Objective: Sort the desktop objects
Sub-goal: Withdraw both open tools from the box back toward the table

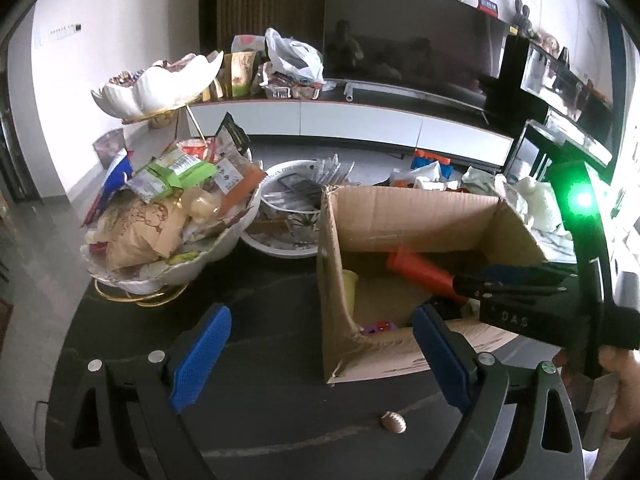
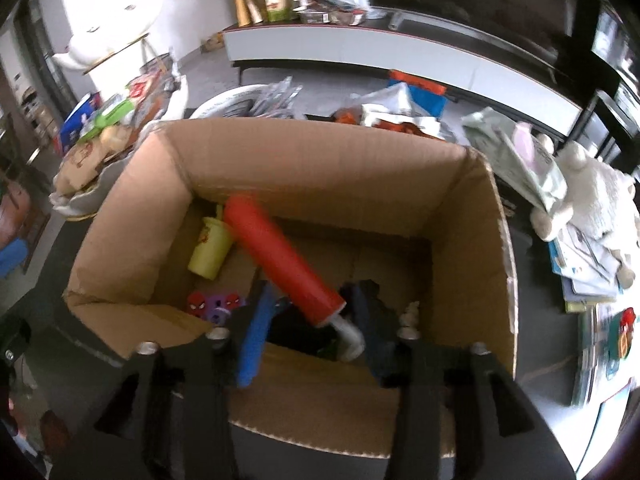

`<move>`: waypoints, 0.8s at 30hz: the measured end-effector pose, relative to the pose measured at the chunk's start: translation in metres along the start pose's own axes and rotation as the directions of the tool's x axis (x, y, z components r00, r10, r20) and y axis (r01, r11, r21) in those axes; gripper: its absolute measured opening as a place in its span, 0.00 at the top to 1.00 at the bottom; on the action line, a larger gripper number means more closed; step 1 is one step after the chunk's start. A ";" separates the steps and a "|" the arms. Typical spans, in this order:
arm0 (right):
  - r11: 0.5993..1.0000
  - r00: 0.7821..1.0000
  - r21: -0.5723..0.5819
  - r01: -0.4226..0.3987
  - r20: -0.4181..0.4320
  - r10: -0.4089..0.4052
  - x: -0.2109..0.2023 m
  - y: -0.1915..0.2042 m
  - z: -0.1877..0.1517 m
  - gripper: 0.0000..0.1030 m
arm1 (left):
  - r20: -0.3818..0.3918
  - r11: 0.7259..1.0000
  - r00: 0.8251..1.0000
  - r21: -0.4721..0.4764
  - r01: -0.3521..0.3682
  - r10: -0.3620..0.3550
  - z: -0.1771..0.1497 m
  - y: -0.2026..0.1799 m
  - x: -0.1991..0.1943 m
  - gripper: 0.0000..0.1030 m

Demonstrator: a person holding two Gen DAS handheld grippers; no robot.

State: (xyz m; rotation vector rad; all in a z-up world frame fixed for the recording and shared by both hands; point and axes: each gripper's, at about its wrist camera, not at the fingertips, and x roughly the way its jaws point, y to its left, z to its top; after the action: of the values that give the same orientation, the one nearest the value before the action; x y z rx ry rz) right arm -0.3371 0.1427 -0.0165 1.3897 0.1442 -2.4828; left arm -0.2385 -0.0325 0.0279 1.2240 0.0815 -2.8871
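Note:
An open cardboard box (image 1: 404, 212) (image 2: 320, 184) stands on the dark table. Inside it lie a red tube with a white handle (image 2: 284, 260), a yellow cup (image 2: 210, 252) and small red and purple toys (image 2: 216, 304). My right gripper (image 2: 316, 320) hangs over the box's near edge with its jaws apart around the red tube's white handle end; it also shows in the left wrist view (image 1: 516, 284). My left gripper (image 1: 320, 360) is open and empty over the table, left of the box. A small brown toy football (image 1: 393, 422) lies on the table between its fingers.
A white bowl heaped with snack packets (image 1: 168, 216) stands left of the box, a second white bowl (image 1: 288, 208) behind it. A white plush toy (image 2: 592, 192), books and papers (image 2: 584, 264) lie right of the box. A TV cabinet runs behind.

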 end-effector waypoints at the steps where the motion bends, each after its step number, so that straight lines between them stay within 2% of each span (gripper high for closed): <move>1: 1.000 1.000 0.007 0.006 0.006 -0.006 -0.001 0.000 -0.001 0.42 | -0.004 1.000 1.000 0.004 0.000 0.000 -0.001 0.000 0.001 0.13; 3: 1.000 1.000 0.009 0.007 0.018 -0.007 -0.003 0.000 -0.002 0.41 | -0.013 1.000 1.000 0.009 -0.003 0.003 -0.002 0.000 0.003 0.13; 8: 1.000 0.999 0.000 0.017 0.050 -0.017 -0.011 0.004 -0.004 0.27 | -0.020 1.000 1.000 0.017 -0.008 0.008 -0.006 0.001 0.005 0.13; 14: 1.000 0.996 0.013 0.025 0.086 -0.026 -0.022 0.003 -0.006 0.17 | -0.023 0.999 0.999 0.025 -0.029 0.030 -0.009 0.002 0.003 0.13; 24: 1.000 0.991 0.029 0.010 0.135 -0.014 -0.038 0.004 -0.011 0.06 | -0.026 0.999 0.999 0.023 -0.045 0.045 -0.015 0.003 -0.003 0.13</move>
State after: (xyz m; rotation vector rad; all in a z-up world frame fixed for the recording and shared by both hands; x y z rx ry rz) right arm -0.3084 0.1494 0.0099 1.2298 0.0889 -2.5884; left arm -0.2257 -0.0344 0.0194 1.2515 0.0215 -2.8414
